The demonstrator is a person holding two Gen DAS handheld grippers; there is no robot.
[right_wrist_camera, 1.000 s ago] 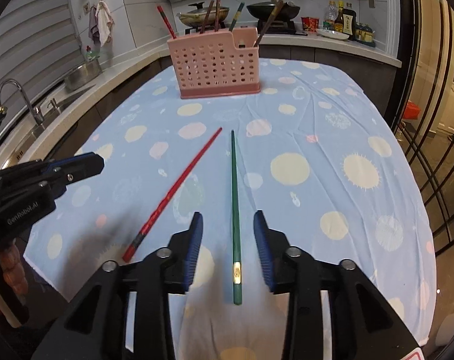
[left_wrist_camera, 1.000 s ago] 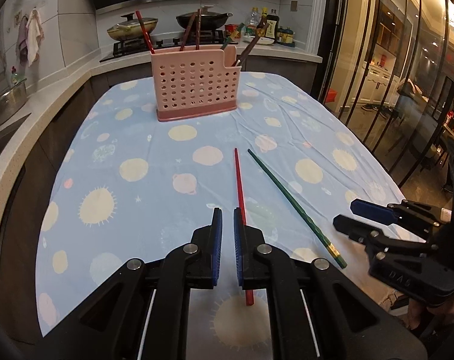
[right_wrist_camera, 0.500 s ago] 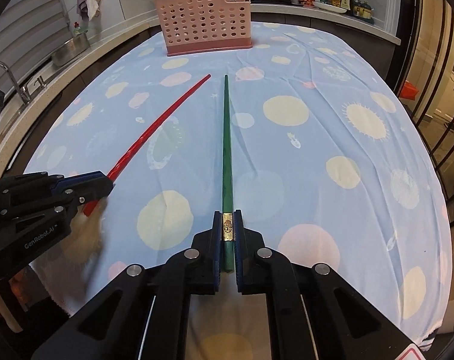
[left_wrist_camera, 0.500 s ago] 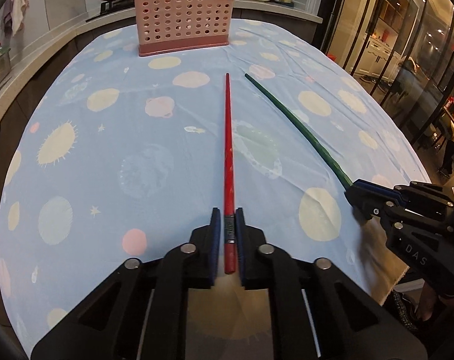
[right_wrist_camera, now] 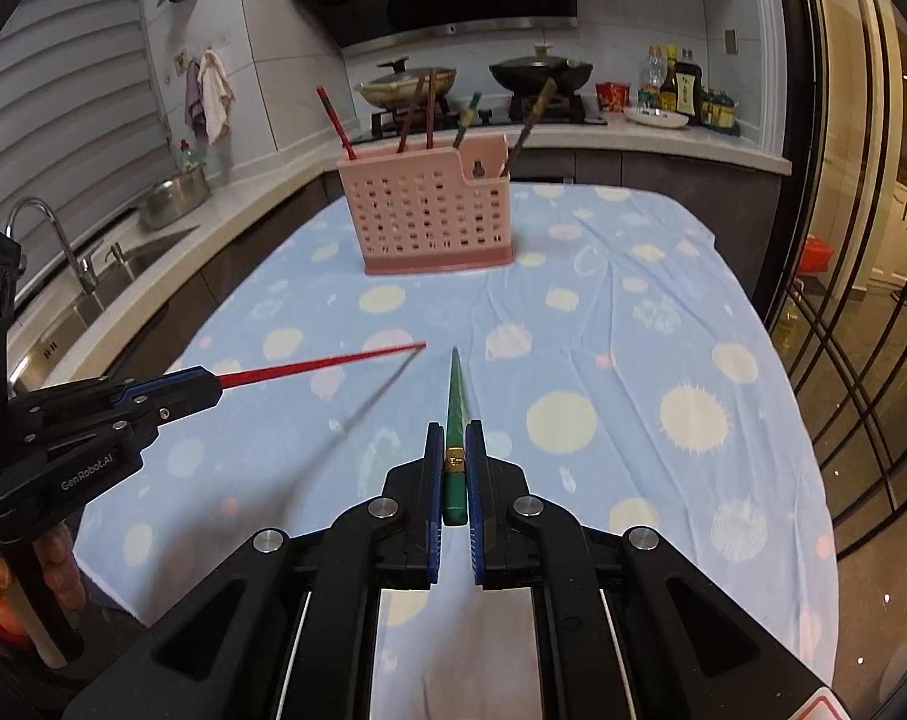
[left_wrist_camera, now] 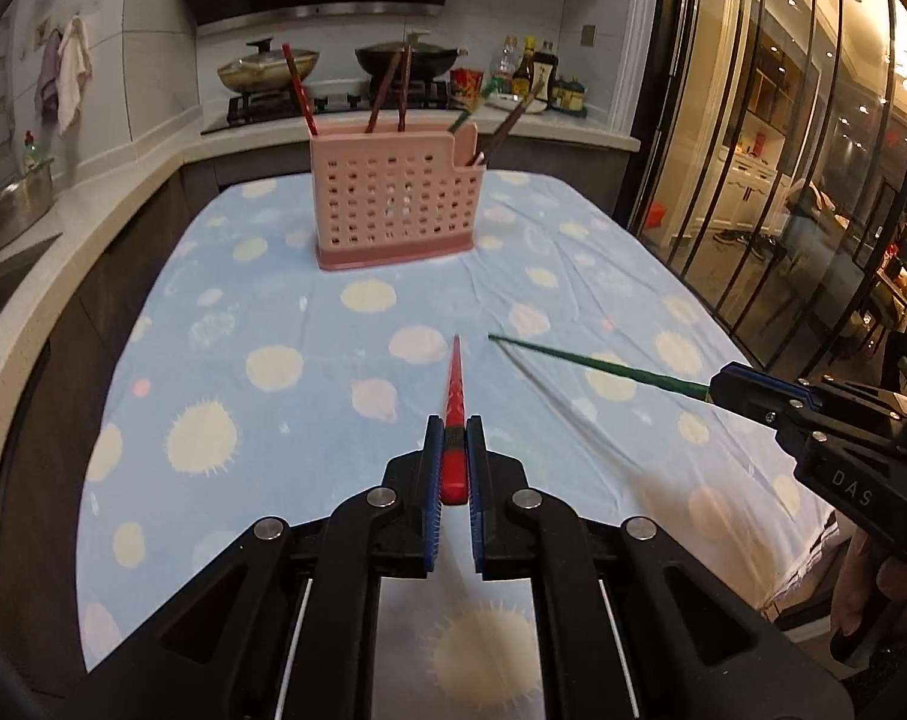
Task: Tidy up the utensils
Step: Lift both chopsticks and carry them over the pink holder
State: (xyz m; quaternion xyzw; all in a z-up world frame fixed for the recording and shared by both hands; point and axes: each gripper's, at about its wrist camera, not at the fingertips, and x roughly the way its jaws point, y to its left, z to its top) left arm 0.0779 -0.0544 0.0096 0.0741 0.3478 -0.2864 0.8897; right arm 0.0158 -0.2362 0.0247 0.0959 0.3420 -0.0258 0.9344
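My left gripper (left_wrist_camera: 453,429) is shut on the thick end of a red chopstick (left_wrist_camera: 454,384), which points forward above the table. My right gripper (right_wrist_camera: 454,435) is shut on the thick end of a green chopstick (right_wrist_camera: 455,387), also lifted off the cloth. Each view shows the other gripper from the side: the right gripper (left_wrist_camera: 720,387) with the green chopstick (left_wrist_camera: 597,365), the left gripper (right_wrist_camera: 210,387) with the red chopstick (right_wrist_camera: 321,363). A pink perforated utensil holder (left_wrist_camera: 393,204) (right_wrist_camera: 429,216) stands at the far end of the table with several chopsticks upright in it.
The table wears a light blue cloth with pale spots (left_wrist_camera: 273,366). Beyond it a counter carries a stove with two pans (left_wrist_camera: 267,69), bottles (right_wrist_camera: 672,87) and a sink with a tap (right_wrist_camera: 63,240). Glass doors (left_wrist_camera: 783,150) run along the right side.
Both grippers dipped to the table; the right one shut on the green chopstick, the left on the red one. Both sticks now hang lifted above the cloth, casting shadows.
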